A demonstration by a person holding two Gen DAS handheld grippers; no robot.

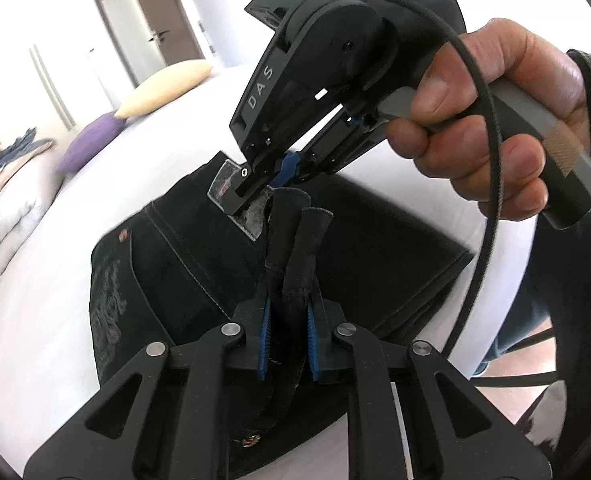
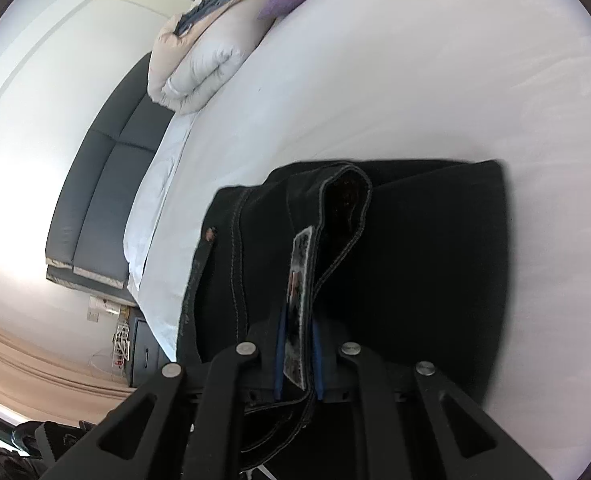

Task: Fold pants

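Black pants [image 1: 375, 240] with light stitching lie partly folded on a white bed [image 1: 55, 320]. My left gripper [image 1: 289, 344] is shut on a bunched strip of the pants' waistband, held up off the bed. My right gripper [image 1: 255, 196], seen in the left wrist view in the person's hand, is shut on the waistband at its grey label patch [image 1: 251, 212]. In the right wrist view my right gripper [image 2: 297, 356] pinches the waistband with the label [image 2: 301, 280] between its blue pads. The rest of the pants [image 2: 435, 260] lies on the bed behind.
A purple cushion [image 1: 91, 144] and a yellow cushion [image 1: 163, 88] lie at the far side of the bed. A folded white duvet [image 2: 203, 60] with blue clothing on top sits by the dark headboard [image 2: 99, 200]. A door [image 1: 135, 28] is in the background.
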